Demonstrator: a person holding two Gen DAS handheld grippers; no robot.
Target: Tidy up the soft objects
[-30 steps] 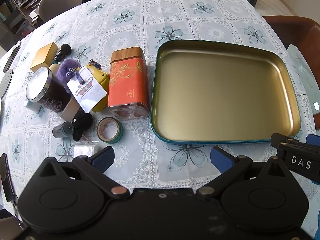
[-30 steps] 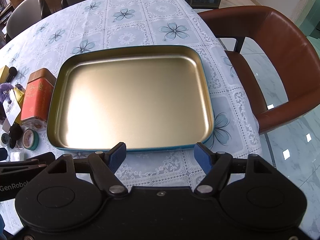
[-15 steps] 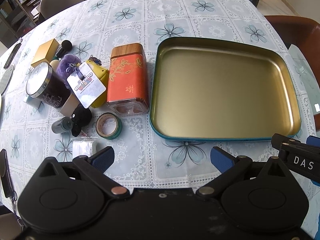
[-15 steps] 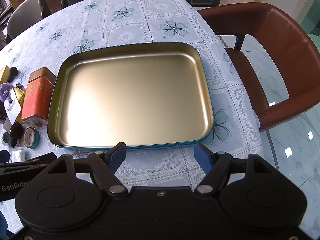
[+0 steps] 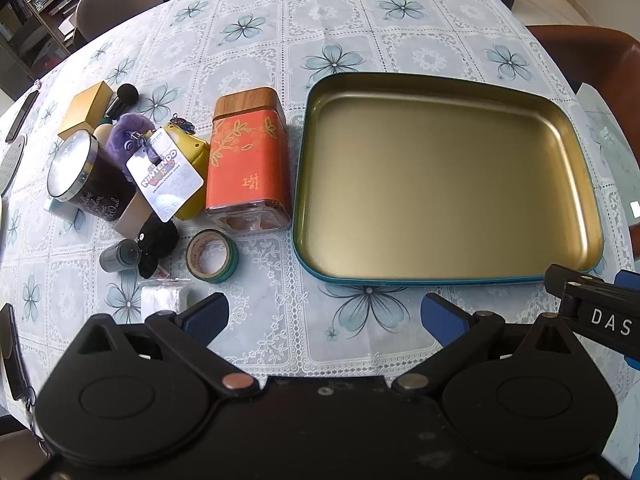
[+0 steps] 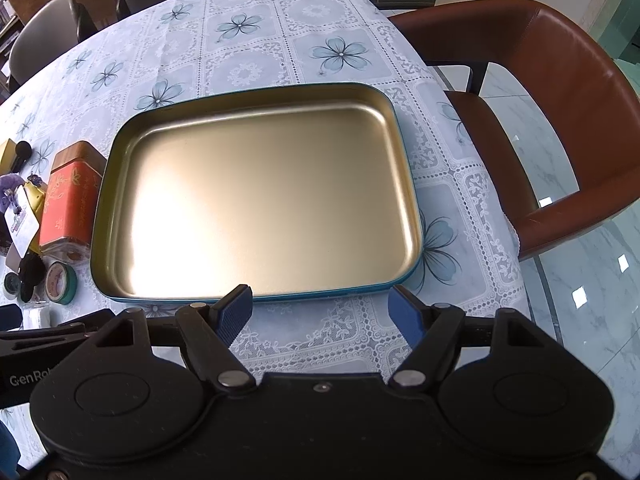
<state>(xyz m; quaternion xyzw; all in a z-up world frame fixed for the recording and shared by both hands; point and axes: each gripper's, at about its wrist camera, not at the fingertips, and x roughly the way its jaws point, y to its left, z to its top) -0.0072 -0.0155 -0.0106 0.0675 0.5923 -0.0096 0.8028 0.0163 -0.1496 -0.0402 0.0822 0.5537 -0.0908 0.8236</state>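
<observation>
A gold metal tray with a teal outer rim lies on the flowered tablecloth with nothing in it, also in the right wrist view as the tray. Left of it sits a cluster: a purple fuzzy plush, a yellow plush under a white tag, and a black fuzzy plush. My left gripper hovers open over the table's near edge, below the cluster and tray. My right gripper is open just short of the tray's near rim. Neither holds anything.
An orange tea tin, a dark lidded jar, a gold box, a tape roll, a small grey bottle and a white packet crowd the left. A brown leather chair stands at the right.
Both grippers have drawn back and risen slightly, so the tray and the cluster sit a little further up in both views. Nothing on the table has moved.
</observation>
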